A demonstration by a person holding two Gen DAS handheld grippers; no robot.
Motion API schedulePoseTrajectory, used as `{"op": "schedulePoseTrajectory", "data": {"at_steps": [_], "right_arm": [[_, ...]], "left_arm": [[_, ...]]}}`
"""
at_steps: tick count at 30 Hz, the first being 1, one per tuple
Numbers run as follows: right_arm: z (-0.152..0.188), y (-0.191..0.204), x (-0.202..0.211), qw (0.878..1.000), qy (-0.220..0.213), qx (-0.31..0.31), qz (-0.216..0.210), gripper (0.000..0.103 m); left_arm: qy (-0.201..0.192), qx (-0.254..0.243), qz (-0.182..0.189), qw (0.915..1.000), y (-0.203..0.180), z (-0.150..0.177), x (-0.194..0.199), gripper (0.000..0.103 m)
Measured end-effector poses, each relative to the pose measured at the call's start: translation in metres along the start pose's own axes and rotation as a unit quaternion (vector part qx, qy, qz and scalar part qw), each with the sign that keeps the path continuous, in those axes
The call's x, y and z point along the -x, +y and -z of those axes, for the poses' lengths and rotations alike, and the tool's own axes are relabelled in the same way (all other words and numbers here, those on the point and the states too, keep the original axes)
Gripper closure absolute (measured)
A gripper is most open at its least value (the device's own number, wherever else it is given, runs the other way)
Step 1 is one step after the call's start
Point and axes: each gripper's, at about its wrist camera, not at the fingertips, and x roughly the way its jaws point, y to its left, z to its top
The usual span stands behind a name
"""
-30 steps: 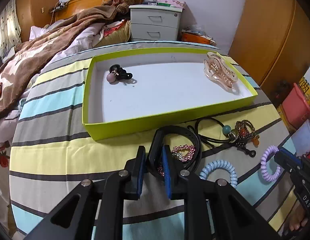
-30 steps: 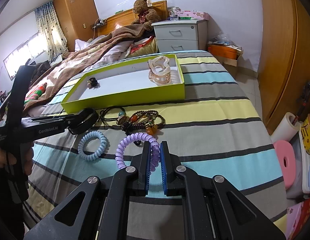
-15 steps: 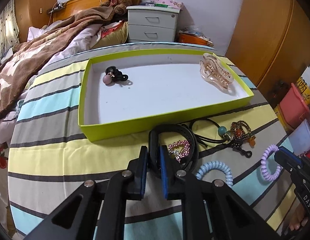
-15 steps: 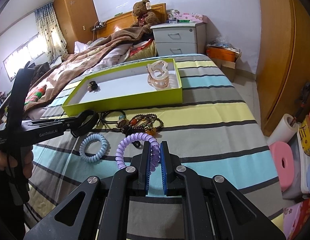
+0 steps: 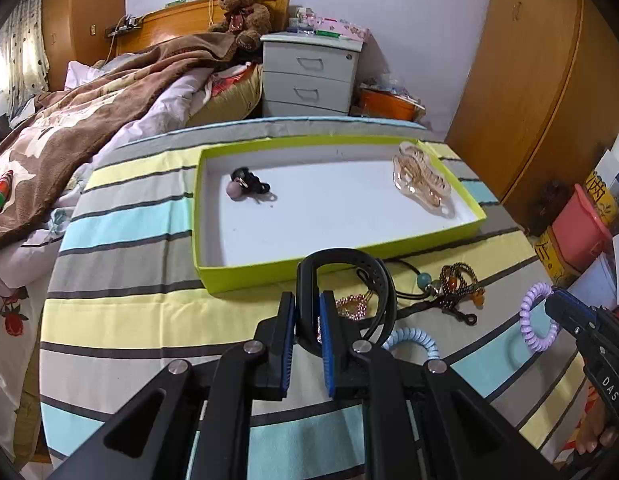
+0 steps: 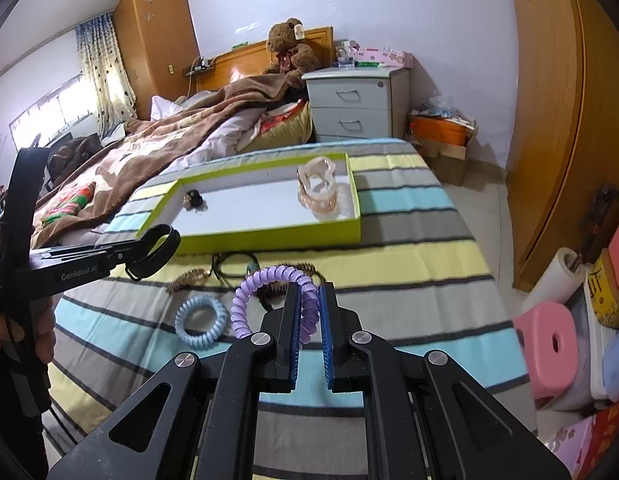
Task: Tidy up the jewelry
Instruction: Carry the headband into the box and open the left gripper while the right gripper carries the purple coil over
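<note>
My left gripper (image 5: 307,304) is shut on a black headband (image 5: 349,264) and holds it above the striped cloth, just in front of the lime-green tray (image 5: 269,270). My right gripper (image 6: 308,300) is shut on a purple spiral hair tie (image 6: 265,280), lifted off the cloth. The tray holds a black hair tie with a pink bead (image 5: 245,186) at the left and a clear beige claw clip (image 5: 421,180) at the right. On the cloth lie a pink rhinestone heart (image 5: 351,306), a light-blue spiral hair tie (image 5: 409,340), a black cord with a teal bead (image 5: 423,280) and a beaded bracelet (image 5: 459,280).
The striped cloth (image 5: 129,300) covers a table beside a bed with a brown blanket (image 5: 89,120). A grey nightstand (image 5: 309,76) stands beyond the tray. A wooden wardrobe (image 6: 569,120), a pink stool (image 6: 549,344) and boxes crowd the floor at the right.
Both grippers have risen. The left has lifted the black headband off the cloth, uncovering the pink heart. The right has lifted the purple spiral hair tie.
</note>
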Motion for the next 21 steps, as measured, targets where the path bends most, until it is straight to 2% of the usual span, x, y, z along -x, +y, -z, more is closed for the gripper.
{"op": "schedulePoseTrajectory", "data": {"at_steps": [13,21], "right_arm": [[-0.059,0.021,-0.017,0.999,-0.026,0.032,-0.005,0.094],[-0.095,0.031,-0.058,0.999,-0.017,0.048,-0.008,0.094]], "left_arm": [[-0.024,0.021,-0.019,0.9993,0.027,-0.032,0.015,0.09],[-0.027,0.03,-0.028,0.9988,0.038,-0.052,0.007,0.09]]}}
